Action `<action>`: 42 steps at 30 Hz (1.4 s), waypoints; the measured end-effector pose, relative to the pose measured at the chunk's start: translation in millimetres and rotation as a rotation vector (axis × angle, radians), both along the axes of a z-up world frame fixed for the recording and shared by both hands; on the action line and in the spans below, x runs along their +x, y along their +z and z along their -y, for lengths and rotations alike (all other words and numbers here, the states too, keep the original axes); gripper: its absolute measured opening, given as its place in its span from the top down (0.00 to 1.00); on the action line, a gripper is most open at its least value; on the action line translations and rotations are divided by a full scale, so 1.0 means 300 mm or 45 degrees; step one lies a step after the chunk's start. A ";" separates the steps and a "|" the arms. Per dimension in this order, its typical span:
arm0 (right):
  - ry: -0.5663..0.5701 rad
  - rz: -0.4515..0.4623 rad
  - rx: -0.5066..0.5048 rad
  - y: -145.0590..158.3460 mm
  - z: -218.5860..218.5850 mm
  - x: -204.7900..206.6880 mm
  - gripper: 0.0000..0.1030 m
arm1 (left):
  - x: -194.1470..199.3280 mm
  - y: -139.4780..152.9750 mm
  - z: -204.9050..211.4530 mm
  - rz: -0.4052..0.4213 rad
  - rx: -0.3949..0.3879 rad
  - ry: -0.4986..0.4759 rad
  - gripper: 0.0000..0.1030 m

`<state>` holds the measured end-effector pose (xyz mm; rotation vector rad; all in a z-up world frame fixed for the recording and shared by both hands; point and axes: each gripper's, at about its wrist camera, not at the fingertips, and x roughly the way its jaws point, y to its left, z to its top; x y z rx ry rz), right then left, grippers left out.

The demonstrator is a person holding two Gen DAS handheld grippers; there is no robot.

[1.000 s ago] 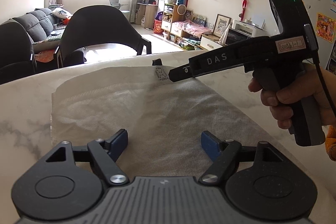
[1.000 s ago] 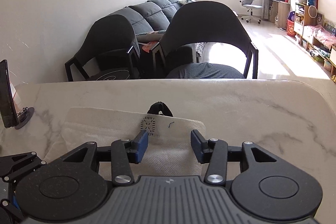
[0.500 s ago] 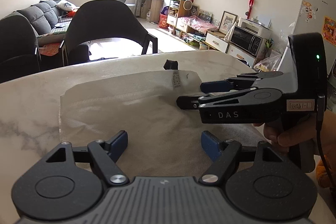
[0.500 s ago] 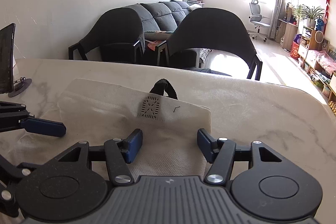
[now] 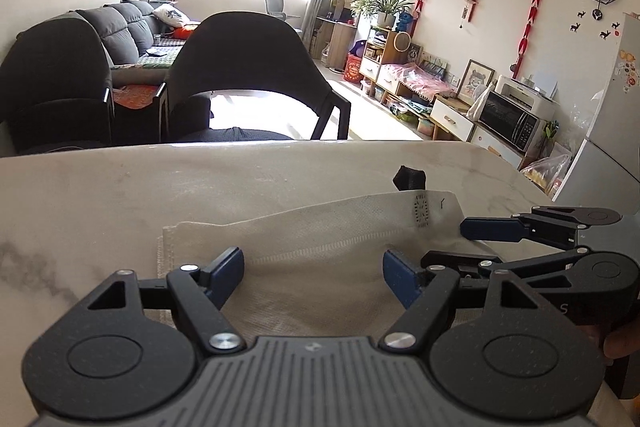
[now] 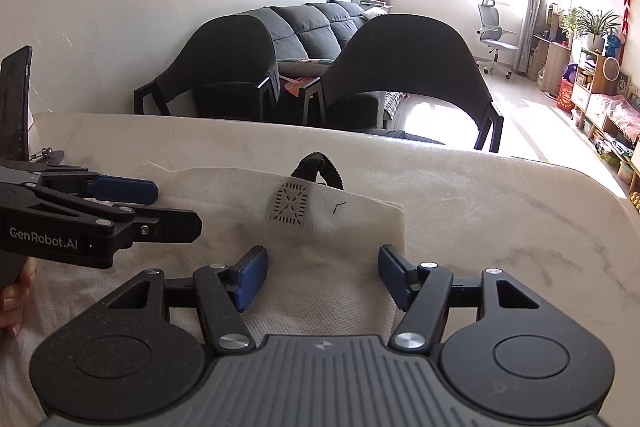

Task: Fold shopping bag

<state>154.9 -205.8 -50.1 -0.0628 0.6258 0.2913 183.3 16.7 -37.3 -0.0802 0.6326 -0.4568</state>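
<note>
Bag (image 5: 320, 267) lies flat on table (image 5: 120, 187), handle (image 6: 318, 167) poking out past its far edge. Since half a second ago right gripper (image 6: 320, 275) dropped low beside left gripper (image 5: 312, 275); both sit over bag's near part, jaws spread, pinching nothing. Fold grab looks next.

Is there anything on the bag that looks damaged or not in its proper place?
Only small things. A short dark loose thread lies on the white shopping bag, right of the stitched handle patch. The bag's fabric looks faintly smudged and wrinkled. The black handle sticks out past the far edge. No tear is visible.
</note>
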 end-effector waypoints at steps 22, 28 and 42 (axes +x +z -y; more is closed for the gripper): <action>0.033 0.065 -0.136 0.132 0.023 -0.202 0.42 | -0.188 0.089 -0.060 -0.028 -0.090 -0.048 0.24; 0.092 0.034 -0.165 0.128 0.021 -0.373 0.53 | -0.350 0.101 -0.042 -0.013 0.014 -0.177 0.24; 0.338 -0.013 -0.247 0.063 -0.128 -0.577 0.54 | -0.570 0.005 -0.009 0.029 0.318 -0.450 0.24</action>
